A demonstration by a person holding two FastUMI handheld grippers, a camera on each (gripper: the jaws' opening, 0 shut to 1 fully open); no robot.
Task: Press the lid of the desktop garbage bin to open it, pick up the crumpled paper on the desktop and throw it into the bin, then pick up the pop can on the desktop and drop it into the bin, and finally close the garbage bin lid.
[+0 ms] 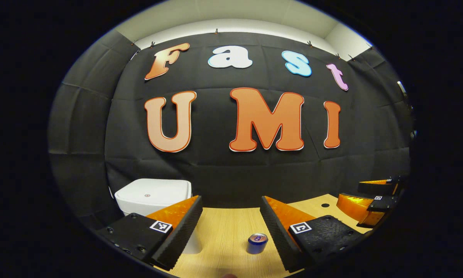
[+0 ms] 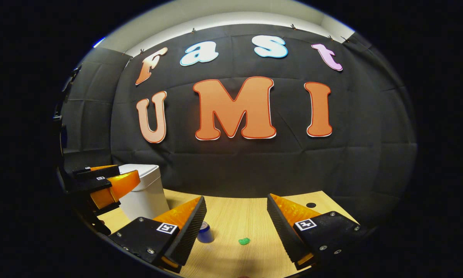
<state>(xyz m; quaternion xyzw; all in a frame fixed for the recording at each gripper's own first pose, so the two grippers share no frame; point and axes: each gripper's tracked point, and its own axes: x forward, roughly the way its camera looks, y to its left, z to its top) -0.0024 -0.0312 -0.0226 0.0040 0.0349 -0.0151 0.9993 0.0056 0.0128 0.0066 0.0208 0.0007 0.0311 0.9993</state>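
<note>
Wooden table (image 1: 223,235) carries an upright pop can (image 1: 257,243), long axis vertical, top upward, between the released jaws of the left gripper (image 1: 231,231). White bin (image 1: 154,197) stands far left (lid down); right gripper (image 2: 235,231) has its jaws spread too, a green crumpled paper (image 2: 244,241) lying between them.

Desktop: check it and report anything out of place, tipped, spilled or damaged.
Nothing stands out. The white bin sits upright with its lid down, the pop can stands upright on the wooden desktop, and the small green crumpled paper lies apart from it. No spill or damage shows.
</note>
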